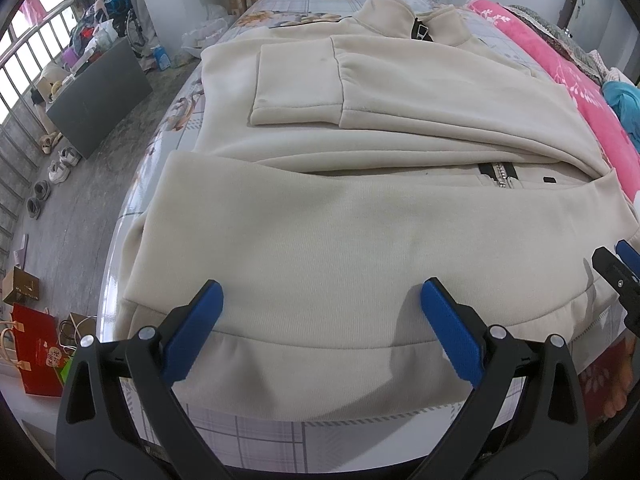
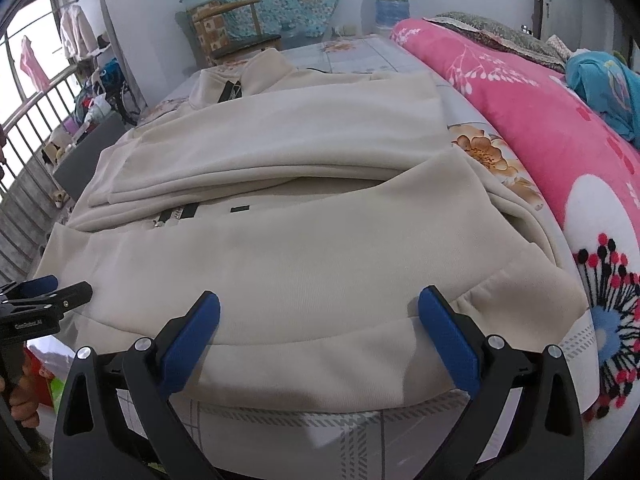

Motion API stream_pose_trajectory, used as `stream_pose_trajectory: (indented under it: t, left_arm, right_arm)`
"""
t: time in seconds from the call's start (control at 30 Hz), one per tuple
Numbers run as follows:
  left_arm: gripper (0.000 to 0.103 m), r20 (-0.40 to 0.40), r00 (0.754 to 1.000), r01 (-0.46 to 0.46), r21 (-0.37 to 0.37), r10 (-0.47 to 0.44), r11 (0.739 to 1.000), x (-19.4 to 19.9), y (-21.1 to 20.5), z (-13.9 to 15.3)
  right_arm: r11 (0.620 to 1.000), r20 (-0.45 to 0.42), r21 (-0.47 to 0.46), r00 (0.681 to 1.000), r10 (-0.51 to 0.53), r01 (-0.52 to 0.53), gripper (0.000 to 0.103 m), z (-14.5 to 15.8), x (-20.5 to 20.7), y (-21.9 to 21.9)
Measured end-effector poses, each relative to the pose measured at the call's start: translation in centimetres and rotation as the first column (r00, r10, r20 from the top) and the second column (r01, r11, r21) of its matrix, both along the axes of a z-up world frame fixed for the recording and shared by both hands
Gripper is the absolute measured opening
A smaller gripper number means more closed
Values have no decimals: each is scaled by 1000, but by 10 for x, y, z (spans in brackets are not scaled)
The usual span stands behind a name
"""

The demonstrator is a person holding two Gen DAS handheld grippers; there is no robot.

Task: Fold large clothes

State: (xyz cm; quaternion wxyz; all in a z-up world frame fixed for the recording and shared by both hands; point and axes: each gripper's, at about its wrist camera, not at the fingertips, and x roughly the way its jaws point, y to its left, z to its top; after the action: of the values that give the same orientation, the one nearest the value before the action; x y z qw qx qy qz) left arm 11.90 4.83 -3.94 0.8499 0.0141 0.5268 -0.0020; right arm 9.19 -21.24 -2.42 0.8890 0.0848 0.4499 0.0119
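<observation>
Garment: I am working a cream zip jacket (image 1: 360,216), lying flat across the bed (image 1: 248,436), its hem running along the near edge and its collar (image 1: 384,12) toward the far edge.
Fold state: both sleeves are lying crossed over the chest; the lower panel is doubled up over the zip (image 1: 500,174).
Left tool (image 1: 320,316): I am holding it wide open over the hem band near the bed's near-left corner, gripping nothing.
Right tool (image 2: 320,316): I am holding it equally wide open over the hem toward the near-right side, beside the pink blanket (image 2: 540,128); also empty.
Step in hand: as I judge it, I am lining up on the near fold for the final fold toward the collar.
Next move: I am needing to lower both tools, pinch all layers at the near fold evenly, then carry them together toward the far edge.
</observation>
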Motion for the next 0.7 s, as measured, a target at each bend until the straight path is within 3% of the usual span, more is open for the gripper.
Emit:
stream_pose_trajectory:
  t: [0.7]
  left_arm:
    - [96, -25, 999, 22, -4, -22, 1000, 3, 1, 0]
  right_arm:
    - [999, -36, -42, 999, -4, 3, 97, 0, 4, 5]
